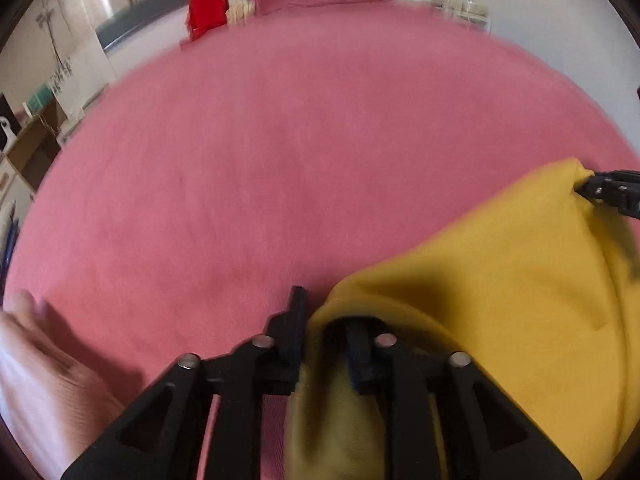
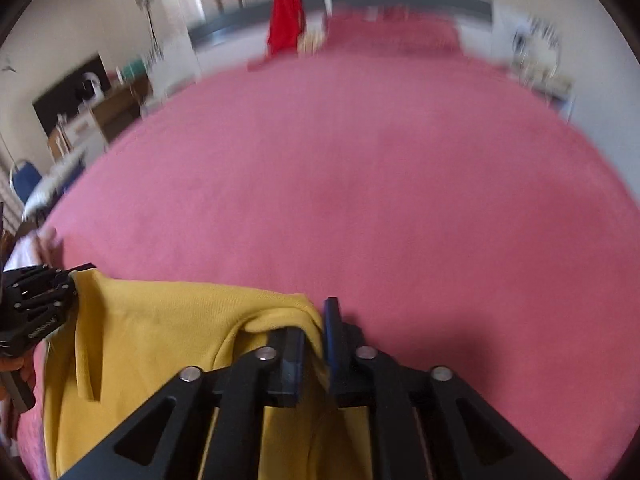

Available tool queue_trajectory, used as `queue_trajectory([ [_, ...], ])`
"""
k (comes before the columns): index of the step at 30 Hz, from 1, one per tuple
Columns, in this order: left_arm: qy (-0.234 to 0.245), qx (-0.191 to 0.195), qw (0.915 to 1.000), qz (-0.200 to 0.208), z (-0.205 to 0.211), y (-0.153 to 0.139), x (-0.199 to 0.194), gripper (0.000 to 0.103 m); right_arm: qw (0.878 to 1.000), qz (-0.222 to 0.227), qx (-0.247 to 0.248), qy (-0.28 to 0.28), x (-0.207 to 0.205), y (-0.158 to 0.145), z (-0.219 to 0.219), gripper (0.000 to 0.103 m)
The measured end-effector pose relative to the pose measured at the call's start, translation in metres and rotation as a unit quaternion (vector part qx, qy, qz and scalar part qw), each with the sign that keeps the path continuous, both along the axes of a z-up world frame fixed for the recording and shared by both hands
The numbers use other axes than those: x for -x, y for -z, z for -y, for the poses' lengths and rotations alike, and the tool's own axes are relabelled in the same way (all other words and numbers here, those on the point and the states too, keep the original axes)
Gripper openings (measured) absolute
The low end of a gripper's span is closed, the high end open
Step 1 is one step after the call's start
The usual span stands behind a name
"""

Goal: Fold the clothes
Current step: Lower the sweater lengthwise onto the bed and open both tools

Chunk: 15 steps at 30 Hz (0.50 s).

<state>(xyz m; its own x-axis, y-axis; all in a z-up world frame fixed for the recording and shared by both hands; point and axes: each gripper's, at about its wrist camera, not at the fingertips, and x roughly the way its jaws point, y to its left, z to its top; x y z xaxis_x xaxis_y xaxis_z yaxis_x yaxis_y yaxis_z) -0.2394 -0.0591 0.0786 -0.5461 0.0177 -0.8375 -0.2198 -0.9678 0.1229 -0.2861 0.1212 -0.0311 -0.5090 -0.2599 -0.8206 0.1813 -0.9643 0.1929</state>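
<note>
Both cameras sit just behind their own fingers, low over the pink bed (image 1: 280, 152), facing along it toward the far wall. The left wrist view has the yellow garment (image 1: 500, 280) close at lower right and the right gripper (image 1: 580, 188) at its right edge. The right wrist view has the same garment (image 2: 160, 320) at lower left, the left gripper (image 2: 76, 280) at its left edge. Both share the bed (image 2: 380, 180) and a hanging red cloth (image 1: 206, 0) (image 2: 285, 20).
</note>
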Motion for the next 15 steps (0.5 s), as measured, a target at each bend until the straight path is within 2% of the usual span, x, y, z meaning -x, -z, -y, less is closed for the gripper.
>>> queue_trajectory([
  [1, -0.002, 0.004, 0.9999, -0.014, 0.001, 0.002, -0.004, 0.043, 1.000, 0.014, 0.007, -0.005, 0.002, 0.007, -0.003, 0.015],
  [2, -0.005, 0.006, 0.9997, -0.025, 0.002, 0.003, -0.009, 0.053, 1.000, 0.008, 0.020, -0.010, -0.001, 0.003, -0.008, 0.017],
  [3, -0.010, -0.002, 0.9998, -0.019, 0.007, 0.000, -0.012, 0.062, 0.999, 0.008, 0.030, -0.016, -0.005, 0.000, -0.014, 0.020],
  [7, -0.037, -0.016, 0.9990, -0.020, 0.024, -0.023, -0.042, 0.062, 0.999, -0.003, 0.045, 0.009, -0.037, -0.034, -0.051, 0.021],
  [11, -0.065, -0.025, 0.9972, -0.027, 0.042, -0.050, -0.076, 0.062, 0.995, -0.002, 0.084, 0.055, -0.107, -0.063, -0.105, 0.024],
  [13, -0.080, -0.038, 0.9954, -0.037, 0.047, -0.062, -0.103, 0.062, 0.994, 0.016, 0.082, 0.069, -0.144, -0.064, -0.122, 0.024],
  [15, -0.090, -0.076, 0.9921, -0.044, 0.047, -0.066, -0.142, 0.065, 0.992, 0.056, 0.078, 0.083, -0.191, -0.055, -0.136, 0.024],
])
